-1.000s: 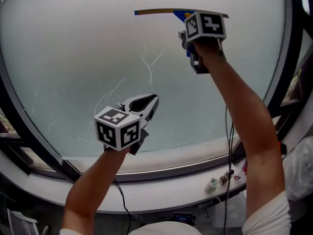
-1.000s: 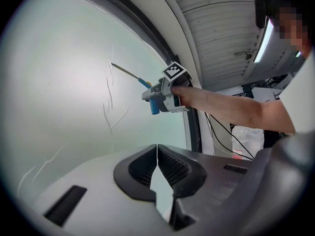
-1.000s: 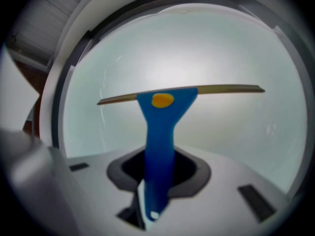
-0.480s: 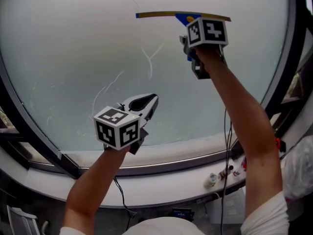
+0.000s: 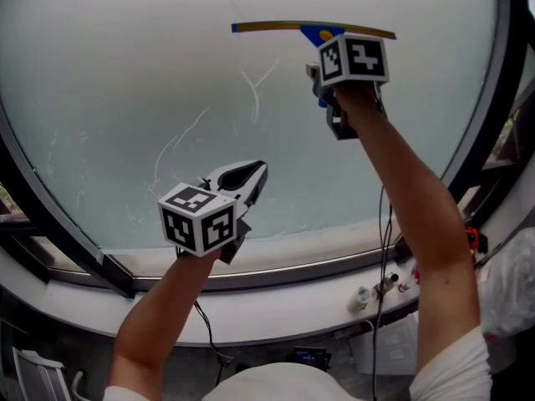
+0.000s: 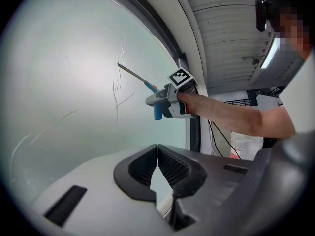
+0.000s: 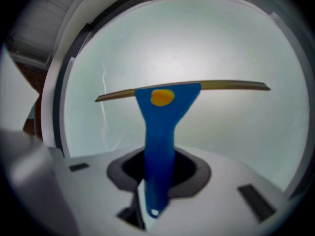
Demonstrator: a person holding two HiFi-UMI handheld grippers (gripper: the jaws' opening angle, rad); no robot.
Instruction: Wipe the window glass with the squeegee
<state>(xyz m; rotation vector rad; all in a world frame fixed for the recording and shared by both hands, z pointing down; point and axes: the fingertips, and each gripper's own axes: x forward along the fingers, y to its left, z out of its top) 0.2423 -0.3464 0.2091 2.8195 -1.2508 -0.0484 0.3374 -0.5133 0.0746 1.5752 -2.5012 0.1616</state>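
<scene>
Two grippers face the window glass [image 5: 109,65]. The left gripper [image 5: 253,174], near the lower edge, has its jaws pressed together on nothing. The right gripper [image 5: 324,65] clamps the blue squeegee [image 5: 311,28], blade level near the top edge. Thin streaks [image 5: 255,98] below suggest most wiping remains.

- The window glass [image 5: 125,82] is bare left of and below the squeegee [image 5: 284,27]
- The left hand-held gripper [image 5: 255,174], jaws together and empty, hovers before the lower pane, well apart from the right hand-held gripper [image 5: 324,57] clamping the squeegee
- The dark window frame [image 5: 489,98] bounds the pane near the blade's right end
- Small bottles [image 5: 376,295] occupy the sill [image 5: 276,306] at lower right
</scene>
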